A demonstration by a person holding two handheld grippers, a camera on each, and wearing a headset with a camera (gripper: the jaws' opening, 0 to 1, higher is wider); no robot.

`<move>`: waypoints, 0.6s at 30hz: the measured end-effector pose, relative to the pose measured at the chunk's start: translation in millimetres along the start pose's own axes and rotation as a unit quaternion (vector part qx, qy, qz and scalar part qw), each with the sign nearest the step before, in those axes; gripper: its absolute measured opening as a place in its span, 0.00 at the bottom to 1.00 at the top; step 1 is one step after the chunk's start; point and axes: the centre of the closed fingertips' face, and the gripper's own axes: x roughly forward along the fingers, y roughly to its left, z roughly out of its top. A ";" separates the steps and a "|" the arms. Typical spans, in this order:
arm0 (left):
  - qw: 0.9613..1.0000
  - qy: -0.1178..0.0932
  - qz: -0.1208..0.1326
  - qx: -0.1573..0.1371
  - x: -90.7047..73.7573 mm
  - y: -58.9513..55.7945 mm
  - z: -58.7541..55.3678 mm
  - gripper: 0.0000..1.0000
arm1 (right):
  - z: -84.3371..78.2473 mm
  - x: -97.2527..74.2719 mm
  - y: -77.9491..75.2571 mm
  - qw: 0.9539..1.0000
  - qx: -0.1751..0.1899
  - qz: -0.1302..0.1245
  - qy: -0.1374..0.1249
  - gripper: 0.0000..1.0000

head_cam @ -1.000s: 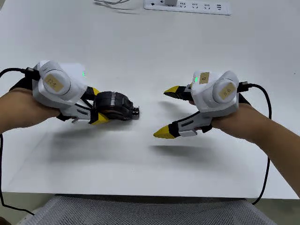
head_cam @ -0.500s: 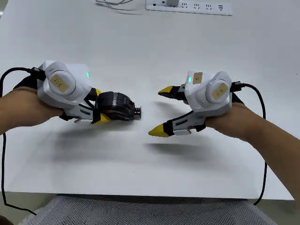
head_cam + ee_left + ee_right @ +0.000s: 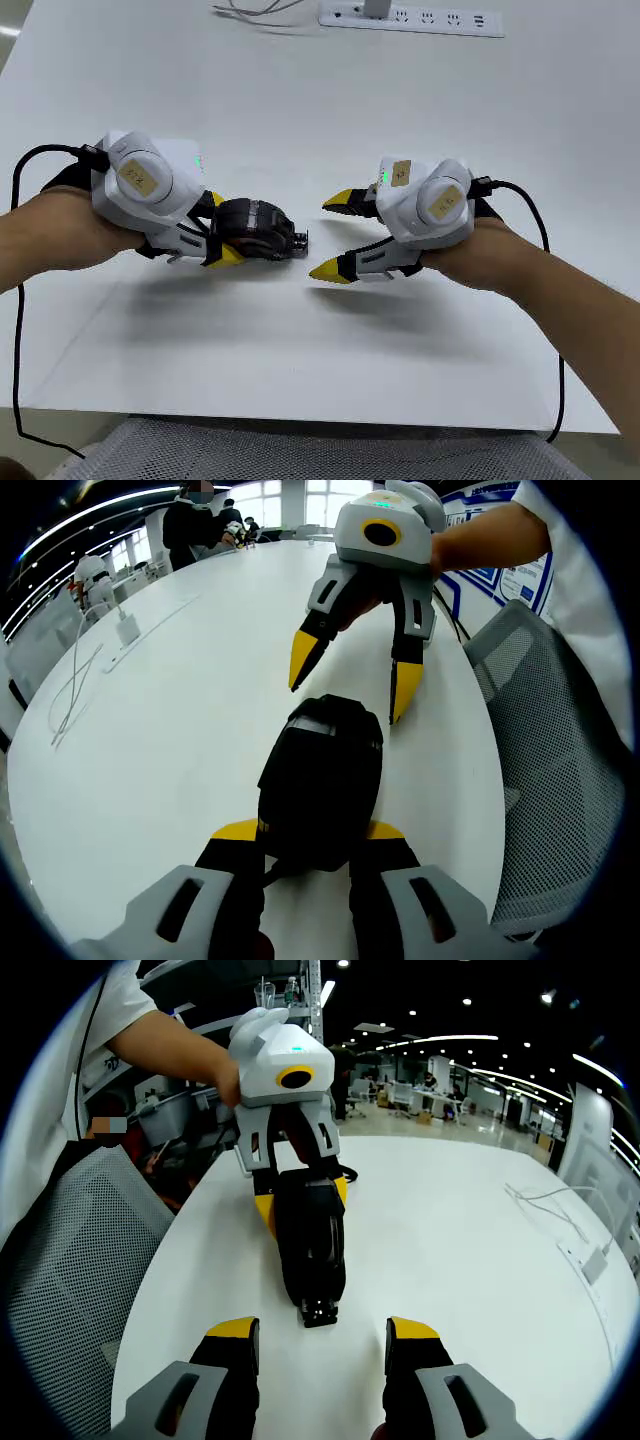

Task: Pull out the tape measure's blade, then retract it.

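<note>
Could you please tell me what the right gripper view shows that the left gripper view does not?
Right gripper view: the tape measure's front end, with the blade tip at its mouth, facing the open right claw. Left gripper view: the tape measure's rear, clamped in the left claw, with the right claw's two yellow tips spread beyond it. Shared: the tape measure, the white table, and the opposite claw.

Grey mesh chair (image 3: pixel 300 450) beside white workbench (image 3: pixel 300 100) under ceiling spotlights (image 3: pixel 466 1002)
</note>
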 end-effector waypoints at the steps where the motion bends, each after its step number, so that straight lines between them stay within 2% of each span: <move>1: 1.000 0.000 0.000 0.000 0.0 0.0 0.0 0.28 | -1.3 1.9 -0.7 1.000 -0.001 0.002 0.002 0.46; 8: 1.000 0.001 0.000 0.001 0.2 0.0 0.3 0.28 | -5.2 9.2 -0.3 1.000 -0.013 0.012 0.010 0.40; 18: 1.000 0.001 0.000 0.001 -0.2 -0.1 0.7 0.28 | 0.5 16.4 0.6 1.000 -0.013 0.024 -0.001 0.30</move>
